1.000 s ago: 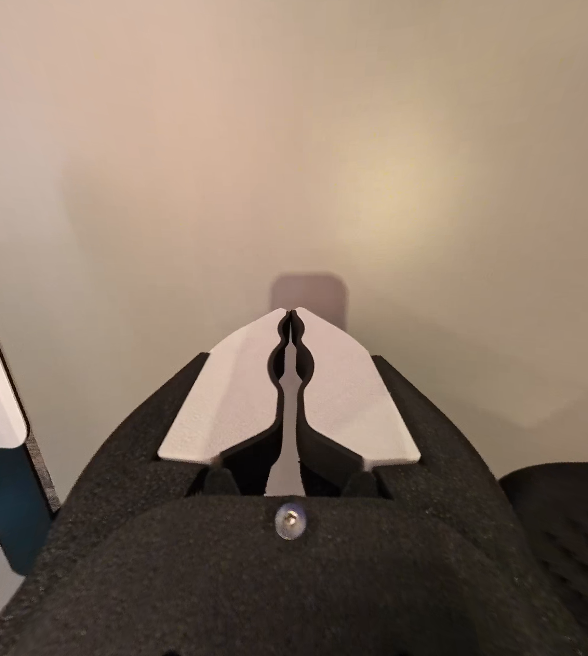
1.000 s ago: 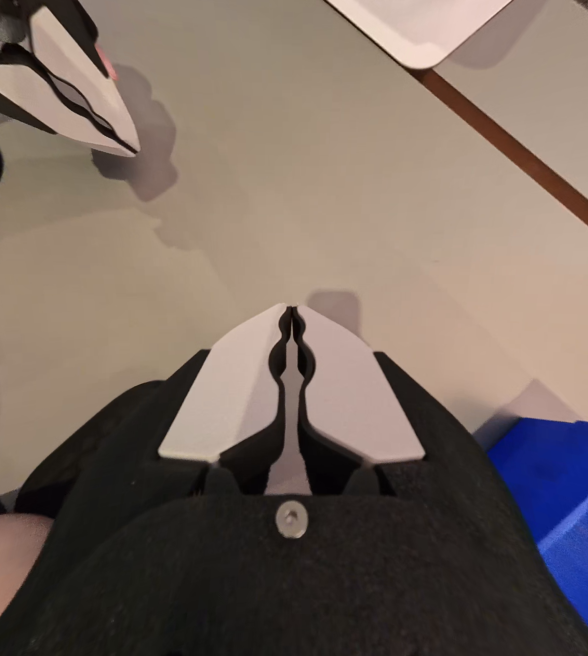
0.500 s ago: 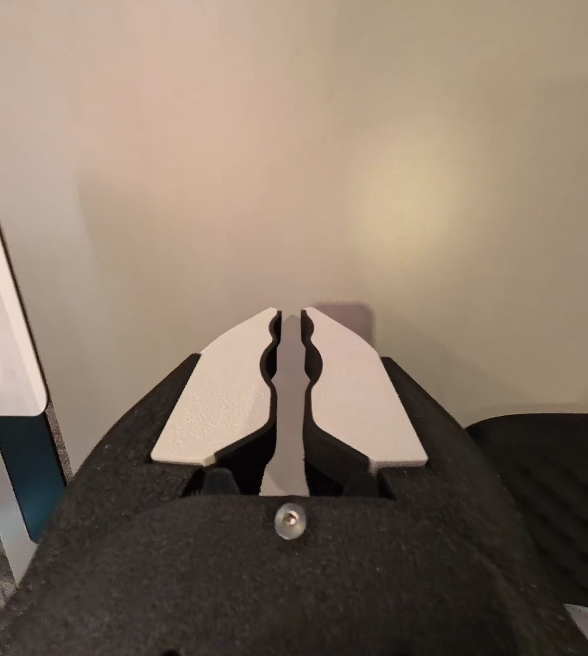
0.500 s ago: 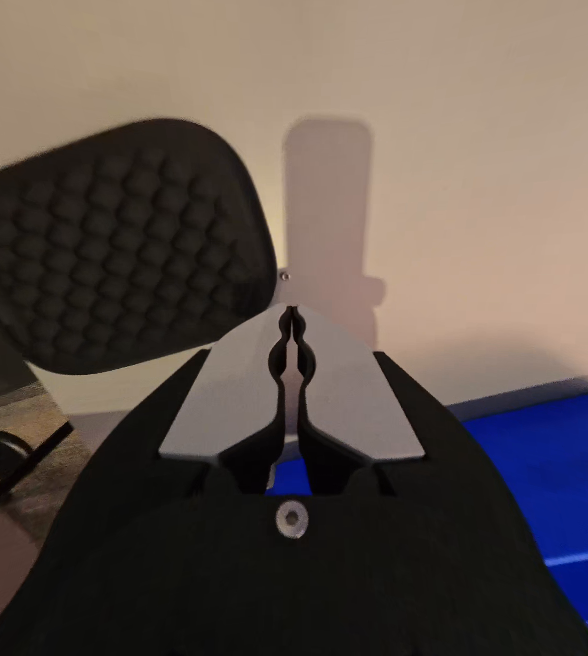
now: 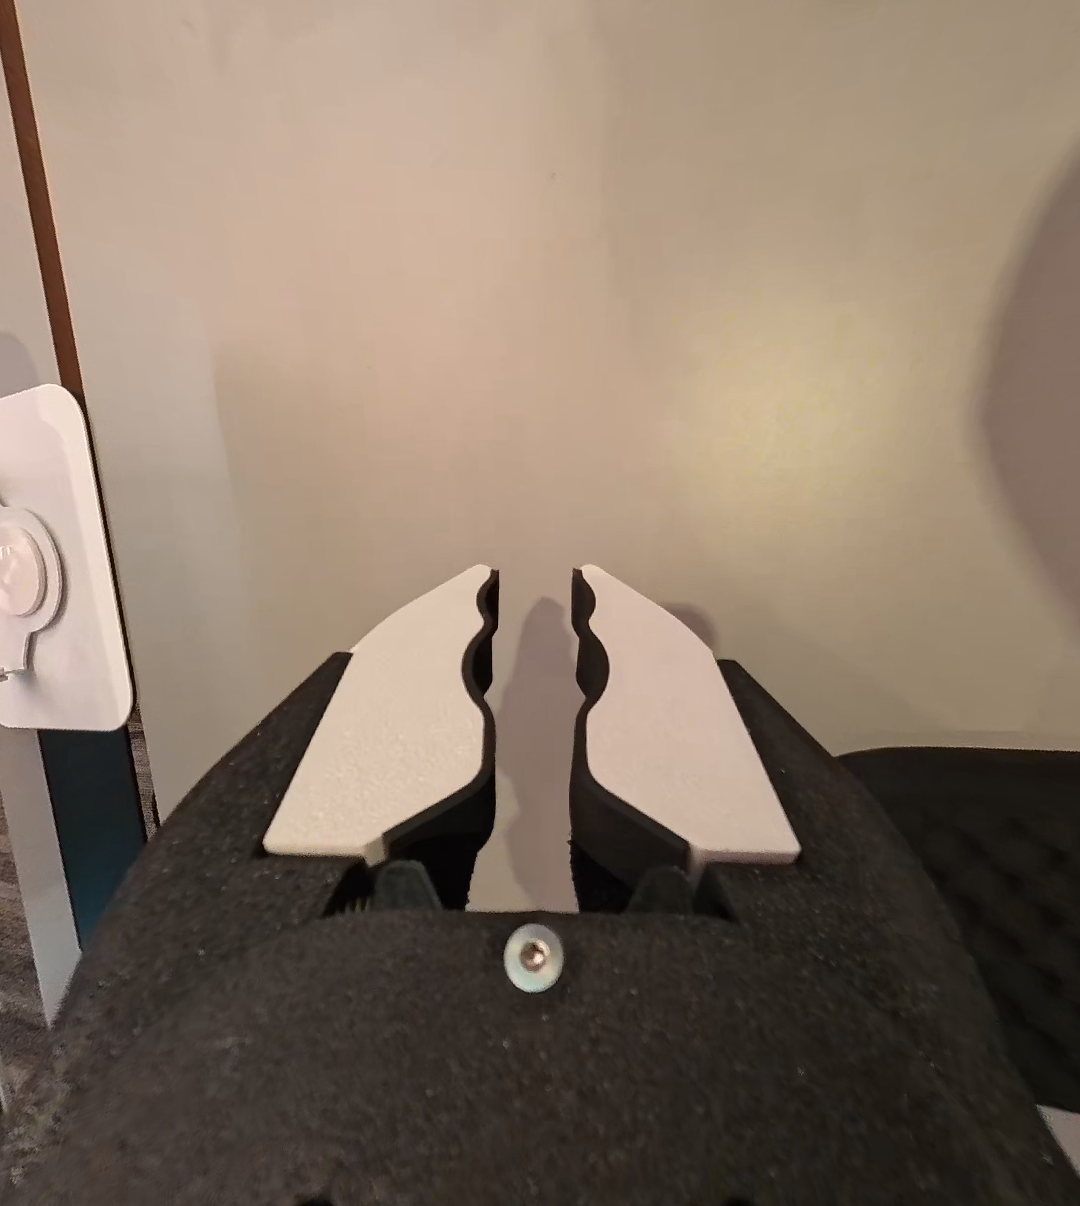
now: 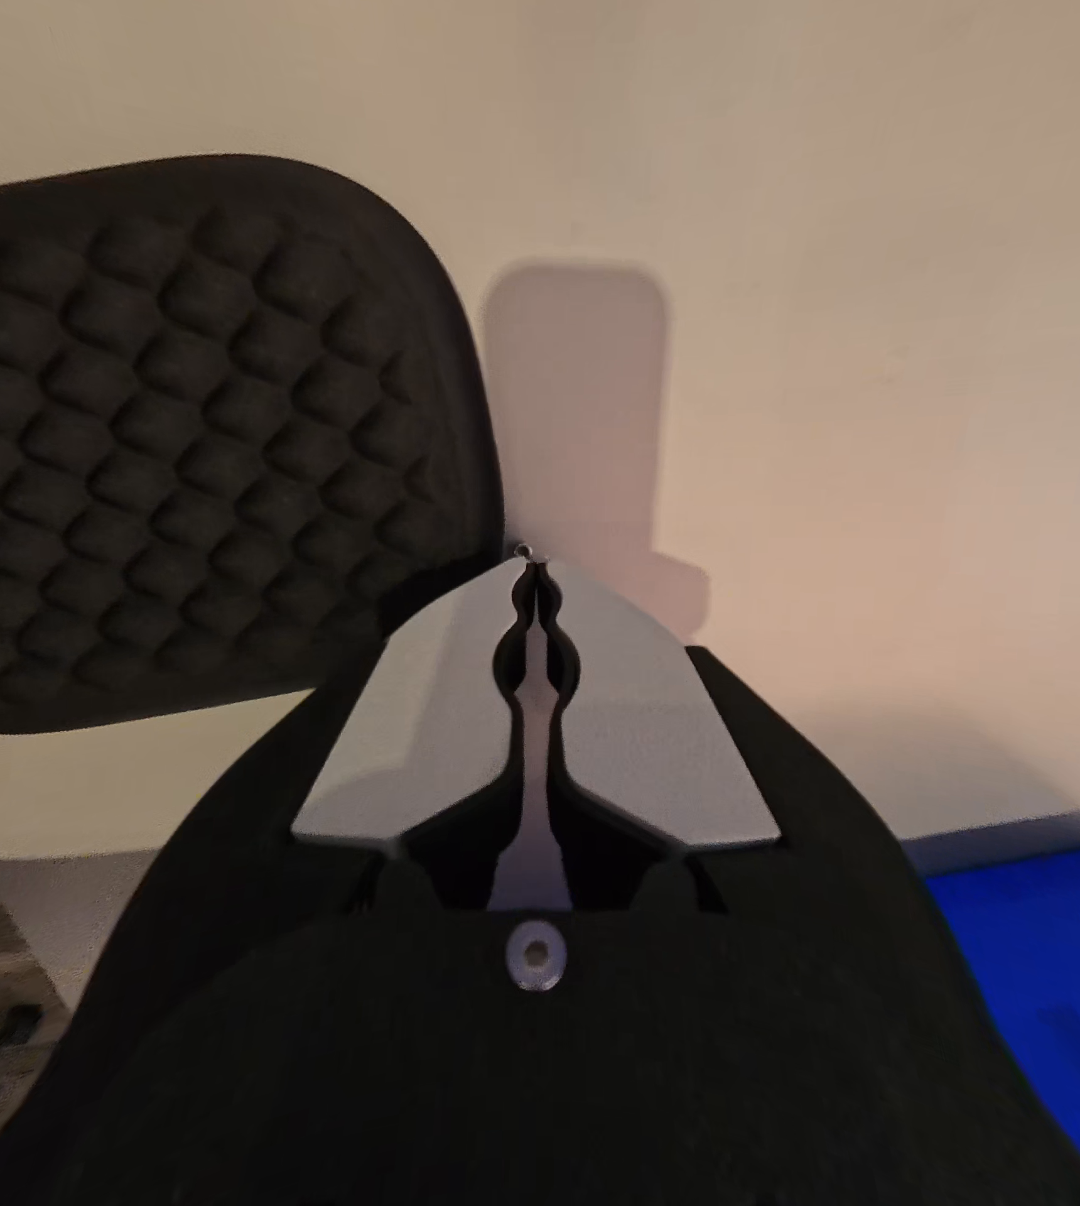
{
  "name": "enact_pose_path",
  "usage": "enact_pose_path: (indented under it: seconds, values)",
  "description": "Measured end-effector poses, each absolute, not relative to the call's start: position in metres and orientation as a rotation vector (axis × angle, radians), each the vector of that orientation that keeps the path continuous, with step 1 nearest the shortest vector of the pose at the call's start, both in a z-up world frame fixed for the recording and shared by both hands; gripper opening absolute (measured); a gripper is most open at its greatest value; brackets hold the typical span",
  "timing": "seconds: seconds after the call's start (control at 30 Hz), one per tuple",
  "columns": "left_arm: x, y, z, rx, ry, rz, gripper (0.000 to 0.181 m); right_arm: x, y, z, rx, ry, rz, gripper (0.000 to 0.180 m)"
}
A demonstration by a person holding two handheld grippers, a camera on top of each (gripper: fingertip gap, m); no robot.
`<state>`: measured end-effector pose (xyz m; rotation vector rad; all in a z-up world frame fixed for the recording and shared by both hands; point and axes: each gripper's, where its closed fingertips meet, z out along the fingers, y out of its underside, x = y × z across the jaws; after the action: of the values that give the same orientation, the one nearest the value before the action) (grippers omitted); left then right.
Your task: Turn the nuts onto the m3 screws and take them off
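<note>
My left gripper [image 5: 535,574] is open and empty, its white fingers [image 5: 407,711] a small gap apart above the bare beige table [image 5: 524,326]. My right gripper [image 6: 534,564] is shut, and a tiny shiny metal part [image 6: 524,551] sticks out at its very tips. It is too small to tell whether it is a nut or a screw. No other nuts or screws show in either view.
A black dimpled foam pad [image 6: 165,424] lies just left of the right gripper and also shows at the right of the left wrist view [image 5: 1013,881]. A blue bin [image 6: 1046,979] is at the lower right. A white bracket plate [image 5: 35,555] and a brown strip [image 5: 35,196] are at the left table edge. The tips of one gripper are about 30 cm away from the tips of the other. From my left tips it is roughly 35 cm to the white bracket plate [image 5: 35,555]; from my right, 50 cm.
The left jaws have gone from shut to open, and the white bracket has come into view. The right gripper swung from the open table to beside the black foam pad, staying shut.
</note>
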<state>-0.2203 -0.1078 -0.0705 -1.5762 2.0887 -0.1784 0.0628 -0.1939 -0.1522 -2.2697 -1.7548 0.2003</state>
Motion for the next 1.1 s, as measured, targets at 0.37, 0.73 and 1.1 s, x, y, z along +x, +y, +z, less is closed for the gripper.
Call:
enact_pose_path:
  seconds: [0.37, 0.73, 1.1]
  values:
    - [-0.228, -0.113, -0.061, -1.565, 2.088, -0.155, 0.020, 0.059, -0.194, -0.155, -2.211, -1.853, 0.213, 0.000]
    - [-0.228, -0.118, -0.057, -1.539, 2.095, -0.139, 0.019, 0.051, -0.169, -0.158, -2.143, -1.799, 0.128, 0.000]
    - [-0.236, -0.121, -0.056, -1.544, 2.103, -0.122, 0.018, 0.065, -0.188, -0.142, -2.152, -1.919, 0.221, 0.000]
